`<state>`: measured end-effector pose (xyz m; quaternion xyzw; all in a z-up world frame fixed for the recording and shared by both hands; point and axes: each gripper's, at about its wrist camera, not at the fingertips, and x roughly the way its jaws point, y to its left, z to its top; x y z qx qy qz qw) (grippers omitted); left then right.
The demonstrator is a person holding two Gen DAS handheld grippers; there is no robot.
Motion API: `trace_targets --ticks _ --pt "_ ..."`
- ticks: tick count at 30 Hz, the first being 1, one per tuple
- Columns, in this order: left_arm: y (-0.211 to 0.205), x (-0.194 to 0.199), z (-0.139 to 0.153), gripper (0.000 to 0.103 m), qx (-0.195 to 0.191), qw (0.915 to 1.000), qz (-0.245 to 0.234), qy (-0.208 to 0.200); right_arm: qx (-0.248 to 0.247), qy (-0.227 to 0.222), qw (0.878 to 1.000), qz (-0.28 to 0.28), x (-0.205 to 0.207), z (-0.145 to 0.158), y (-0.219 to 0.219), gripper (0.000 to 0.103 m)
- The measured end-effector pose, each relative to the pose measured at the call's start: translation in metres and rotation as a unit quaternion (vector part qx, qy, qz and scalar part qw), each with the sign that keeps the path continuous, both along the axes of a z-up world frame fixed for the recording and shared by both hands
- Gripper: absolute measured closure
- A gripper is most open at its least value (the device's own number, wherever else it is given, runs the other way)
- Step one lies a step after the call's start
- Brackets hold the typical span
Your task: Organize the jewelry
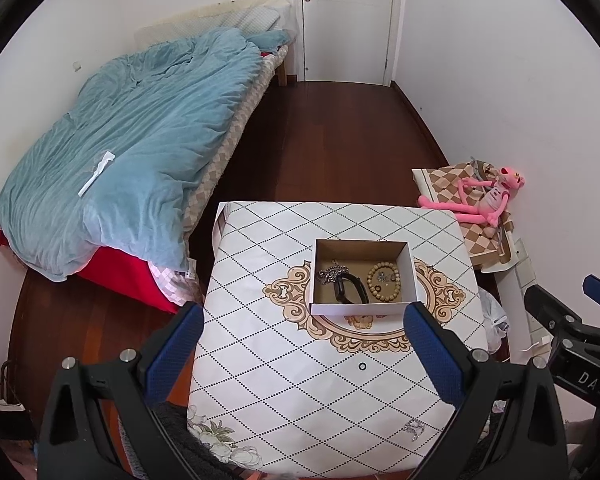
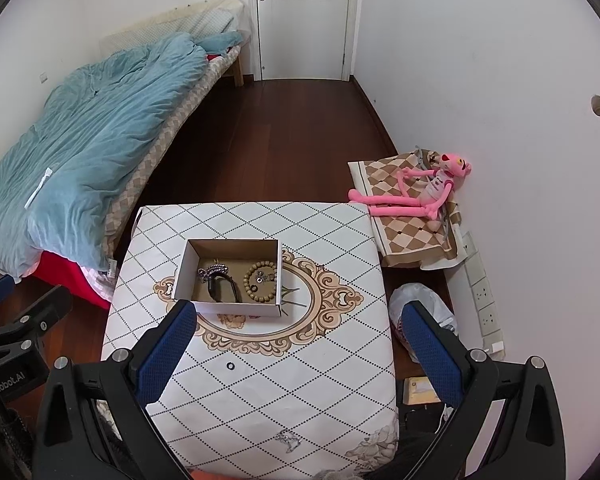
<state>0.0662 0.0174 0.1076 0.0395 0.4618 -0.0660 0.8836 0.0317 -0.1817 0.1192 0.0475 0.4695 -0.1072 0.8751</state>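
Both grippers hover above the near half of the table (image 1: 260, 360), apart from everything on it. Left gripper (image 1: 304, 344): blue-padded fingers spread wide, nothing between them. Right gripper (image 2: 300, 344): likewise wide open and empty. Cardboard box (image 2: 188, 264) sits near table centre on the ornate oval motif, lid off. Inside it: black wristband (image 2: 224, 288) at the middle front, silver chain (image 2: 210, 270) bunched just behind-left of it and touching it, wooden bead bracelet (image 2: 260, 278) on the right side, with a small dark ring (image 2: 253, 289) and a small metallic piece lying within its loop. Outside the box: a small black ring (image 1: 362, 366) lies alone on the tablecloth nearer the grippers, and a thin silver chain piece (image 2: 288, 440) lies by the table's near edge.
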Motion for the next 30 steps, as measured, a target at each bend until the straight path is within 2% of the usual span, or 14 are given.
trace_targets --ticks 30 --pt "0.0035 -0.0014 -0.0018 0.001 -0.001 1.0000 0.005 0.001 0.001 0.002 1.000 0.003 -0.0032 -0.0072 0.0084 0.000"
